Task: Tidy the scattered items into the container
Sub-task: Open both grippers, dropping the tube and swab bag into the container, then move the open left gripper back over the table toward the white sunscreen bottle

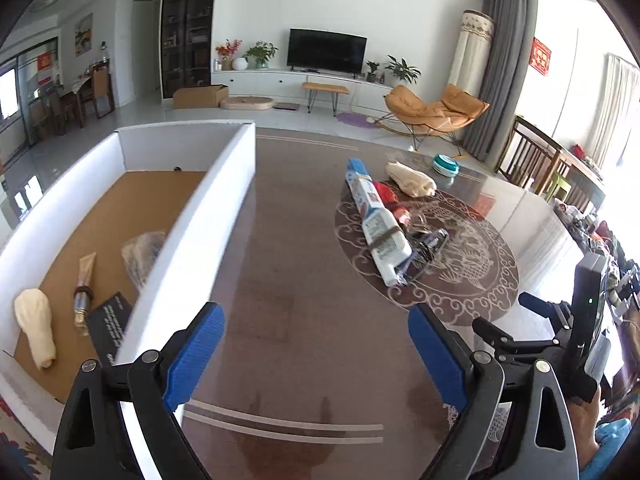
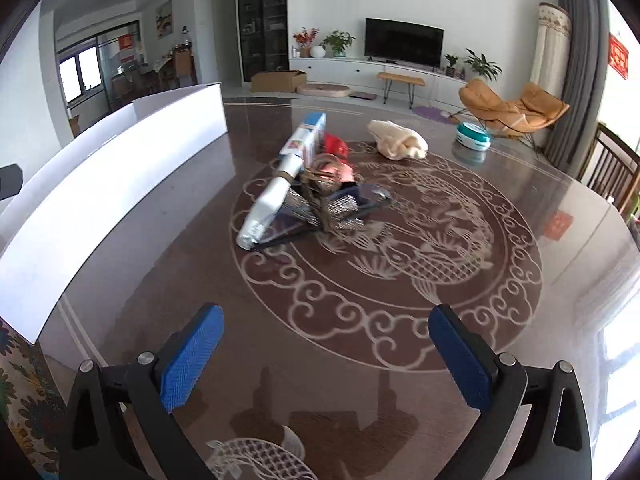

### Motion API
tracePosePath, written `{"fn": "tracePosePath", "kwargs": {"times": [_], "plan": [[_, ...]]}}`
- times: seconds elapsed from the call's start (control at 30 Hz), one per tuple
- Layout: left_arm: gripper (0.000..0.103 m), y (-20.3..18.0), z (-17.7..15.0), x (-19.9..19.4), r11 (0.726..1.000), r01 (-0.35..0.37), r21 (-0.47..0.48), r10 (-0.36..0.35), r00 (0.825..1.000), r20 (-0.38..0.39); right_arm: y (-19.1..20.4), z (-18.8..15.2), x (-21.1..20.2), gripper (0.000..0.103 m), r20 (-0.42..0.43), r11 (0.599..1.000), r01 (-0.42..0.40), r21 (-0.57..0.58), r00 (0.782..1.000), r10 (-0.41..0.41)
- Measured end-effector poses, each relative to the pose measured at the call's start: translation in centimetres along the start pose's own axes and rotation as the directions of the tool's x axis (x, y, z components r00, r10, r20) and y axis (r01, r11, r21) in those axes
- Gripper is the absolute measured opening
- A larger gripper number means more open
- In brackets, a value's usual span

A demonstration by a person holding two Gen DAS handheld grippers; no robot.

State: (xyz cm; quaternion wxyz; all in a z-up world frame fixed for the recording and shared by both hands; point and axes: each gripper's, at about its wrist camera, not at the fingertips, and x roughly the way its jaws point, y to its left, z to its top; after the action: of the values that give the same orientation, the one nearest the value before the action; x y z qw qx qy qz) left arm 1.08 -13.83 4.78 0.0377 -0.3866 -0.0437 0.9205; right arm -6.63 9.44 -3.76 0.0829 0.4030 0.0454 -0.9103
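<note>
Both claws stand wide open and empty: left claw (image 1: 316, 354), right claw (image 2: 326, 354).

The container (image 1: 208, 216) lies immediately left of the left claw, its near wall beside the left pad; several items already rest inside.

The remaining heap sits on the surface (image 2: 192, 240), ahead of both claws and well apart from them. Uppermost is the long white tube pack (image 2: 280, 184).

Its long axis runs diagonally: the near end points toward the right claw and slightly left, the blue-capped end away.

Recommendation, as a judgement: approach from above, turn the jaws across the axis, grip near mid-length where the band sits, and lift clear of the tangled items beneath.
</note>
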Motion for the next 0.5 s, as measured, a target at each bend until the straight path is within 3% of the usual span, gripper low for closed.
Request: {"fn": "tracePosePath", "kwargs": {"times": [0.17,0.37,0.5], "plan": [[0.094,-6.1,-2.7,6.1,1.000,-0.005,0.020,0.008,0.990,-0.143,-8.5,-3.5,0.0,0.102,-0.075,0.987,0.100,0.126,0.993,-0.091],[0.094,-9.3,-3.5,9.2,0.995,-0.063,0.075,0.074,0.986,-0.152,-13.5,-5.0,-0.4,0.102,-0.088,0.961,0.109,0.255,0.992,-0.089],[0.094,-10.2,-3.8,10.5,0.989,-0.104,0.104,0.120,0.979,-0.162,-14.0,-4.9,-0.6,0.103,-0.084,0.957,0.108,0.270,0.993,-0.089]]}}
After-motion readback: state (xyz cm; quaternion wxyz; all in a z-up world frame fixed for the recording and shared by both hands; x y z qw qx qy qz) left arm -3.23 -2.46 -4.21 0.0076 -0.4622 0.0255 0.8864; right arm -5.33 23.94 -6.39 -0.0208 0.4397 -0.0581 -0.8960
